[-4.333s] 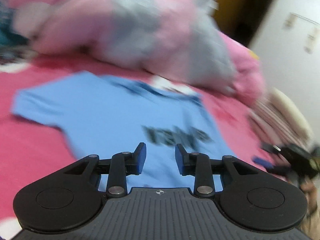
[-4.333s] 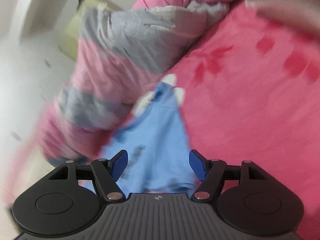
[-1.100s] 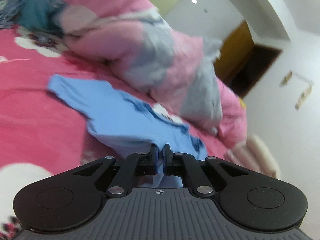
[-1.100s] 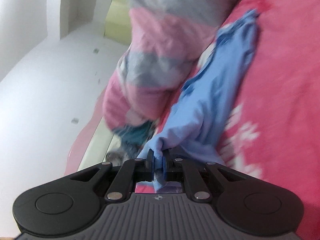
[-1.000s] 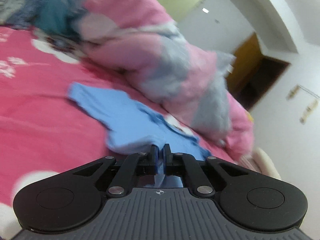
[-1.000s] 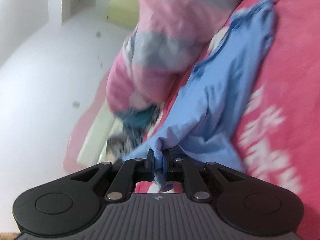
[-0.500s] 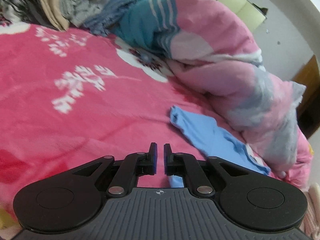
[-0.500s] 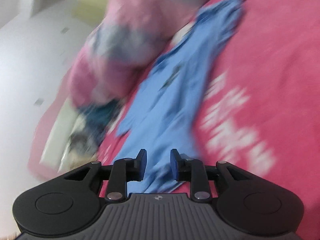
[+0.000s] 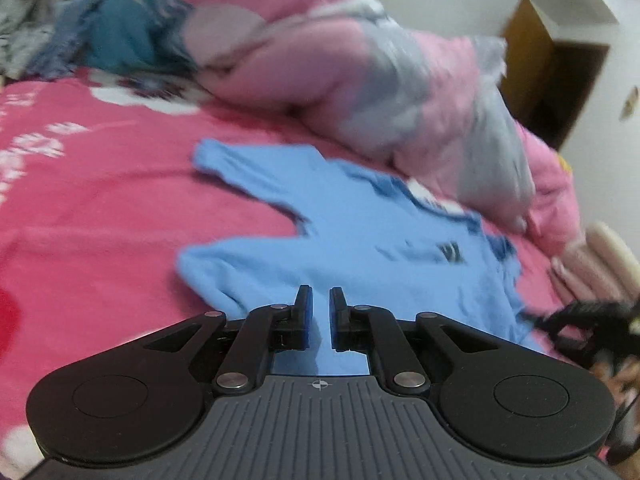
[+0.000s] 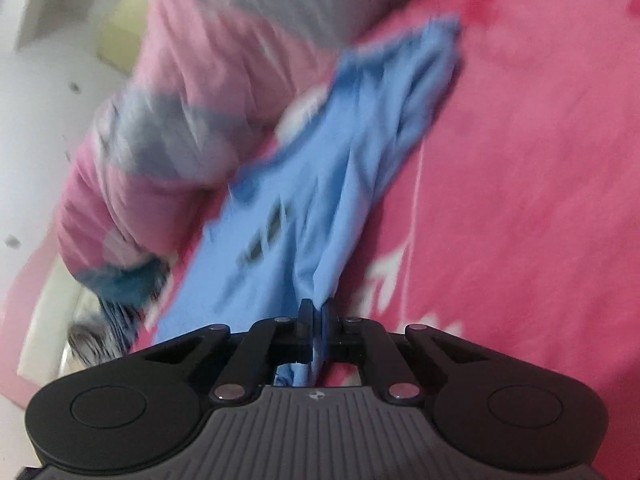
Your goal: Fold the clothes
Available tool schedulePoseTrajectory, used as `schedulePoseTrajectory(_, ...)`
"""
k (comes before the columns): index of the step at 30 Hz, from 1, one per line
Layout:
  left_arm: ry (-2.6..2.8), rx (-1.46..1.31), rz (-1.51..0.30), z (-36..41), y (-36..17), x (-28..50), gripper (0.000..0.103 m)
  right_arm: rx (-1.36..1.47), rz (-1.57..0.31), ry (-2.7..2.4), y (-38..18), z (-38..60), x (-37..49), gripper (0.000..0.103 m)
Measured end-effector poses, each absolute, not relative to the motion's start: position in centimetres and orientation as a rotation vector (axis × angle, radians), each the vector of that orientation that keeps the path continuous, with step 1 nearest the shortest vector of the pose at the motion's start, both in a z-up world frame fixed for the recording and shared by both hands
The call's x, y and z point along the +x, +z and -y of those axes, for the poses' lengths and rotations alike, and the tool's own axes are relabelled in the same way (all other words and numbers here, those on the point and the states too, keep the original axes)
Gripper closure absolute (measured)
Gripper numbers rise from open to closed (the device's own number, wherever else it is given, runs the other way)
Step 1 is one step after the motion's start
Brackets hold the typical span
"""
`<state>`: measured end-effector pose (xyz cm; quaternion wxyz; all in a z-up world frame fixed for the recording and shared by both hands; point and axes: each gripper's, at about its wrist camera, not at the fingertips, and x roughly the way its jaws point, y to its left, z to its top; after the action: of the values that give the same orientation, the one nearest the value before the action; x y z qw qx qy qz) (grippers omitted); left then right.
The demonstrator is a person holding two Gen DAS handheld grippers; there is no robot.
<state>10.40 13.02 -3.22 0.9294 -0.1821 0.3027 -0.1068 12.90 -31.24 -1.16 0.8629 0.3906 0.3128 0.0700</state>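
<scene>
A light blue T-shirt (image 9: 360, 240) lies spread on a pink bedspread (image 9: 100, 208) printed with white and red flowers, and everything else sits around it. In the left wrist view its one sleeve reaches out to the far left, its collar and dark chest print point toward the rolled pink-and-grey quilt (image 9: 360, 80) that lies just behind it, and a heap of teal, grey and striped clothes (image 9: 80, 28) sits beyond the quilt's left end. The left gripper (image 9: 319, 304) hovers over the shirt's near hem with its jaws slightly parted — a narrow gap shows between the blue pads, and no cloth is pinched in it, though whether the tips touch the fabric cannot be told. To the right of the shirt, at the frame's edge, the black frame of the right gripper (image 9: 584, 316) shows, blurred. In the right wrist view the right gripper (image 10: 318, 312) is clenched on a bunched edge of the T-shirt (image 10: 320, 184), the fabric squeezed between the pads and gathered into folds that run away from the jaws — the shirt stretches off toward the quilt (image 10: 192, 120), with the bedspread (image 10: 520, 180) open on its right side. Both views are smeared by motion blur, so the print on the shirt cannot be read.
</scene>
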Motion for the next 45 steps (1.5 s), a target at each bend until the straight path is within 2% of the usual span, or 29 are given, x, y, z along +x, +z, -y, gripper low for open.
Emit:
schedulePoseTrajectory(7,-0.253,-0.332,-0.678,-11.9,-4.5,11.2,0.096,0.766,-0.582,0.036,0.9,36.0,12.9,0.1)
schedulePoseTrajectory(12,-0.239,-0.298,-0.692,-10.9,-4.7,11.1,0.096,0.864,-0.697,-0.06,-3.8,38.1,14.6,0.093)
schedulePoseTrajectory(14,-0.234,-0.287,-0.692,-10.8,-4.4,11.0,0.096,0.944,-0.689,-0.053,-4.9,39.0,13.2,0.092)
schedulePoseTrajectory(16,-0.235,-0.3,-0.683,-11.3,-3.9,10.9,0.096,0.999,-0.662,-0.018,-5.2,39.4,11.2,0.081)
schedulePoseTrajectory(20,-0.247,-0.413,-0.657,-13.7,-2.6,10.1,0.093,0.987,-0.649,0.084,-4.0,39.0,6.4,0.071)
schedulePoseTrajectory(22,-0.226,-0.463,-0.643,-15.1,-2.2,9.5,0.088,0.924,-0.66,0.152,-2.8,38.0,4.6,0.07)
schedulePoseTrajectory(26,-0.159,-0.493,-0.619,-16.8,-1.6,8.0,0.085,0.69,-0.724,0.336,0.4,32.5,3.8,0.07)
schedulePoseTrajectory(32,-0.119,-0.5,-0.65,-17.2,-1.9,6.6,0.085,0.128,-0.682,0.636,3.3,16.0,3.9,0.07)
schedulePoseTrajectory(39,-0.123,-0.55,-0.672,-18.4,-3.0,5.3,0.085,-0.4,-0.519,0.79,0.4,0.1,3.0,0.071)
schedulePoseTrajectory(42,-0.136,-0.582,-0.67,-19.1,-3.5,5.1,0.085,-0.524,-0.541,0.761,-2.3,-2.7,4.6,0.071)
schedulePoseTrajectory(44,-0.158,-0.602,-0.663,-19.4,-3.8,5.0,0.085,-0.478,-0.556,0.762,-2.8,-2.3,5.1,0.074)
schedulePoseTrajectory(45,-0.173,-0.61,-0.656,-19.6,-3.9,5.0,0.085,-0.432,-0.577,0.759,-2.5,-1.7,5.6,0.088)
